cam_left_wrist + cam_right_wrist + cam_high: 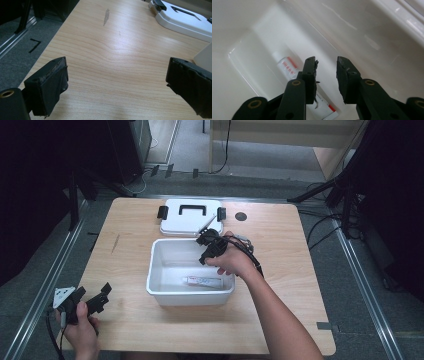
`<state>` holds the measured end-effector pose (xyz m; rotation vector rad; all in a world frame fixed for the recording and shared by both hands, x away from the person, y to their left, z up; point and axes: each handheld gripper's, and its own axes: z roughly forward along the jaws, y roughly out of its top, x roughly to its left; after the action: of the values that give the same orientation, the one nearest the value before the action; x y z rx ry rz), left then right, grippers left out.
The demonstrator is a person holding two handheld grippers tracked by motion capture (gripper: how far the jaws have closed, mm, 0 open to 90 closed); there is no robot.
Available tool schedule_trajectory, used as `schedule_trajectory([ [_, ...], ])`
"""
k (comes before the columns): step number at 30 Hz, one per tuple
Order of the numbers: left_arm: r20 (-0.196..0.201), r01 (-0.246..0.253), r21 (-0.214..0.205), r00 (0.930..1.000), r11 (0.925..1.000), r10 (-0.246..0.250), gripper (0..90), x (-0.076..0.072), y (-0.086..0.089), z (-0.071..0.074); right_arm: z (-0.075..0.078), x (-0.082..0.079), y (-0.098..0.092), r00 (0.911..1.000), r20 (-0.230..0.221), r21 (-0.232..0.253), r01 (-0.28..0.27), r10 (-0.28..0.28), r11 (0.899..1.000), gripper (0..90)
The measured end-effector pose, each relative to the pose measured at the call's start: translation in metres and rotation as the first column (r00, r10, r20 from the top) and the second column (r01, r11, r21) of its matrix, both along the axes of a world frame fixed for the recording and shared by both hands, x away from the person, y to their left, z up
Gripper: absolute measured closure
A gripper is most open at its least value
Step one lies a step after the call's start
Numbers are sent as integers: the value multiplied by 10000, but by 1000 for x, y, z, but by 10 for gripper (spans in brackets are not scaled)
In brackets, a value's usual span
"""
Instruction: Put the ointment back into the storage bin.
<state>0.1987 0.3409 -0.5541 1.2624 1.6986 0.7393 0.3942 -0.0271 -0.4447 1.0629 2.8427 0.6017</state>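
Observation:
A white open bin (157, 270) stands mid-table, and a white tube with red print (203, 281) lies flat on its floor. My right gripper (206, 254) reaches down into the bin from its back right corner. In the right gripper view it (326, 65) is open by a narrow gap with nothing between the jaws, and the tube (287, 65) lies below, partly hidden by the left jaw. My left gripper (94, 293) hovers low over the table's front left, and its own view shows it (116, 72) wide open above bare wood.
The bin's white lid (190, 217) with black handle and clips lies flat behind the bin; the lid (185, 20) also shows at upper right in the left gripper view. A small dark disc (241, 216) sits right of it. Stands and cables surround the wooden table (290, 270).

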Motion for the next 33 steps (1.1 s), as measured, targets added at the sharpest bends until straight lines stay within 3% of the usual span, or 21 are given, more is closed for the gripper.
schedule_trajectory([
  [7, -6, 2, -14, 10000, 10000, -2, 45, 0, 0, 0, 5, 1, -2, 9995, 282, 146, -120, 116, 9998, 483],
  [8, -8, 2, -13, 10000, 10000, -2, 45, 0, 0, 0, 8, 1, -3, 9996, 257, 236, -115, 109, 9997, 378],
  [9, -9, 2, -16, 10000, 10000, -2, 45, 0, 0, 0, 8, 1, -3, 9996, 257, 236, -115, 109, 9997, 378],
  [12, -9, 2, -15, 10000, 10000, -2, 45, 0, 0, 0, 13, -3, -4, 9994, 331, 171, -39, 34, 9998, 158],
  [16, -10, 5, -3, 10000, 10000, -5, 45, 0, 0, 0, 27, -7, -11, 9995, 306, 701, -77, 56, 9975, 0],
  [23, 4, 7, 16, 10000, 10000, -7, 45, 0, 0, 0, 44, -12, -24, 9974, 673, 1415, 141, -238, 9898, 0],
  [33, 2, 7, 21, 10000, 10000, -7, 45, 0, 0, 0, 61, -16, -57, 9911, 1058, 1764, 612, -808, 9824, 0],
])
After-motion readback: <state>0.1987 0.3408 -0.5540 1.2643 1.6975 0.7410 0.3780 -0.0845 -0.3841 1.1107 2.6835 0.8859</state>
